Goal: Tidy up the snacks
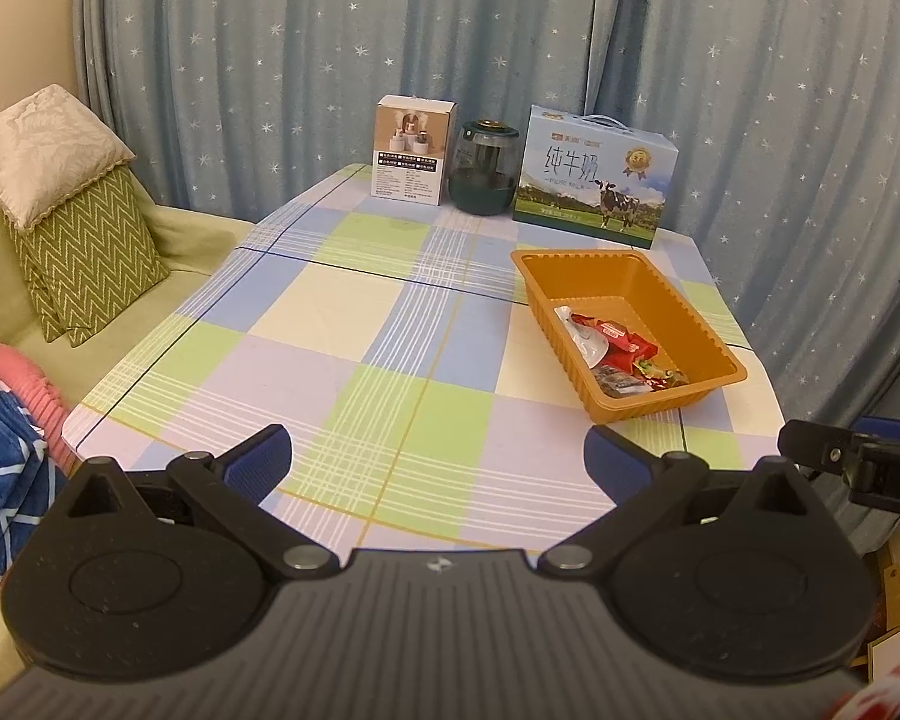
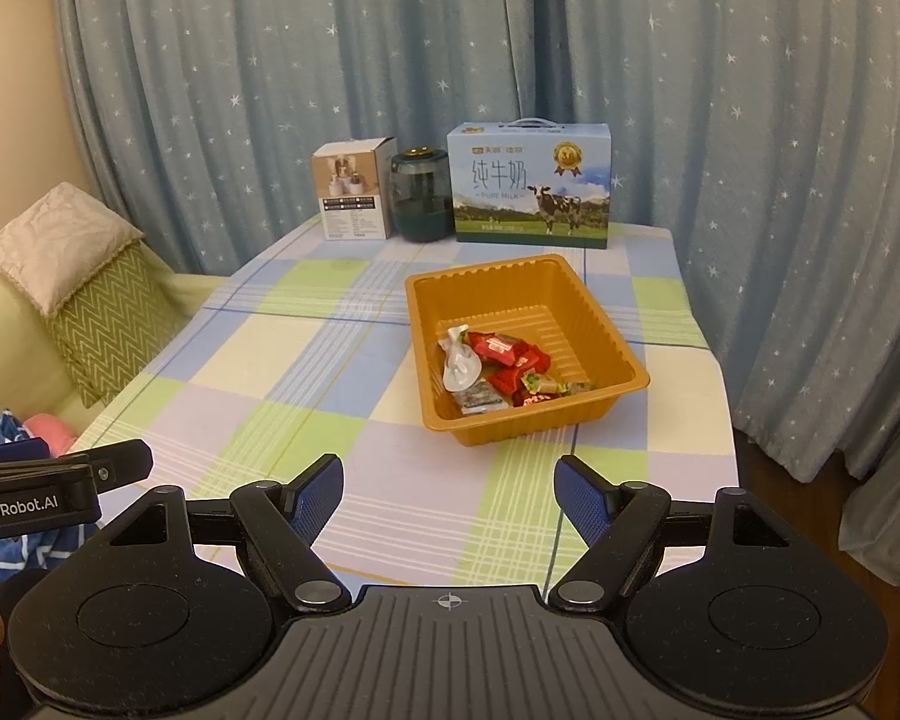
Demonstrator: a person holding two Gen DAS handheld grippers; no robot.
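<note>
Left wrist: checked table (image 1: 342, 324) (starry curtain (image 1: 270, 60) behind).

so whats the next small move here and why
Probably just pull both claws back and stop: the left claw and right claw are open and empty, every snack visible already sits in the orange tray, none on the tablecloth.

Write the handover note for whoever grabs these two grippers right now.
Left gripper: open, empty, over the near edge of the checked tablecloth.
Right gripper: open, empty, pointed at the orange plastic tray.
Wrapped snacks: all piled in the tray's near end; none seen loose on the cloth.
Done: visible snacks are in the tray.
Left: apparently nothing; check off-camera for strays.
</note>
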